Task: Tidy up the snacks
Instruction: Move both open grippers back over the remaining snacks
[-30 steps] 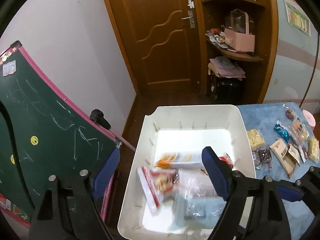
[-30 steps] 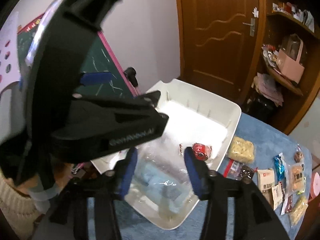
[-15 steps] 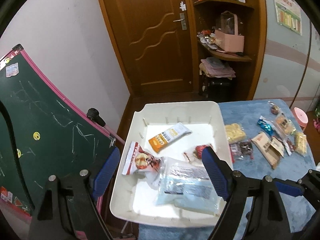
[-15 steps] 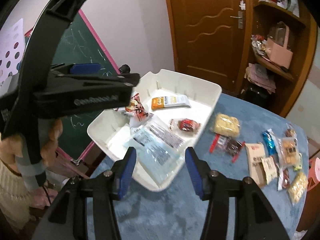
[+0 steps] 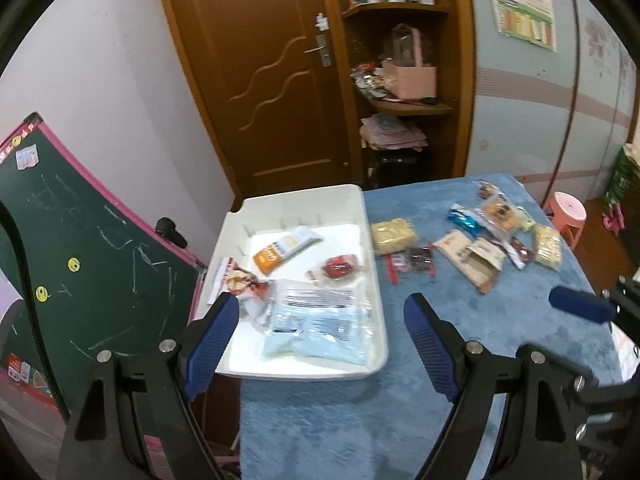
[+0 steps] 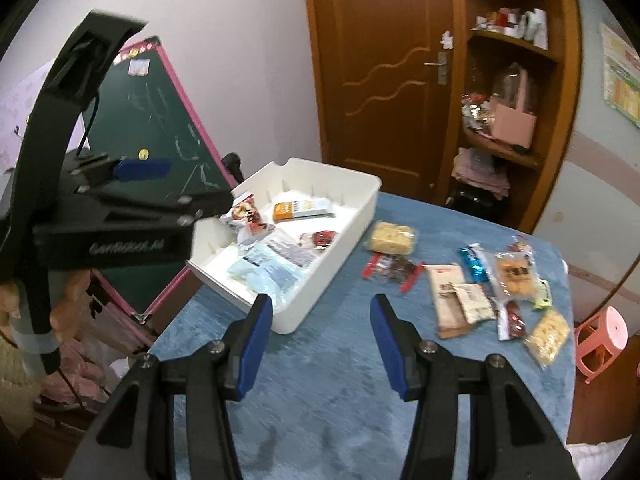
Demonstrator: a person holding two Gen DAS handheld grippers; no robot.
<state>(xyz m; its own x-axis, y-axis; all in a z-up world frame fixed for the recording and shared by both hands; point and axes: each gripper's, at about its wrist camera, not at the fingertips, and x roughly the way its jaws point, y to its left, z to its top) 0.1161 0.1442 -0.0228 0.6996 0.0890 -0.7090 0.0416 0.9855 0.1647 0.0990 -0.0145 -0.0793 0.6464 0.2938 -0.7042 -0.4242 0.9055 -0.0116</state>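
A white bin stands at the left end of the blue table. In it lie a pale blue pack, an orange bar, a red snack and a red-and-white packet. Loose snacks lie to its right: a yellow noodle block, a dark packet with red edges, beige packs and a blue wrapper. My left gripper hovers open and empty before the bin's near rim. My right gripper hangs open and empty over bare cloth near the bin's corner.
A green chalkboard with a pink frame leans just left of the table. Behind stand a wooden door and a corner shelf. A pink stool sits off the table's right side. A hand holds the left gripper.
Both grippers have drawn back and up from the bin. The bin and its packs now look smaller and farther off, and the row of loose snacks has come fully into view.
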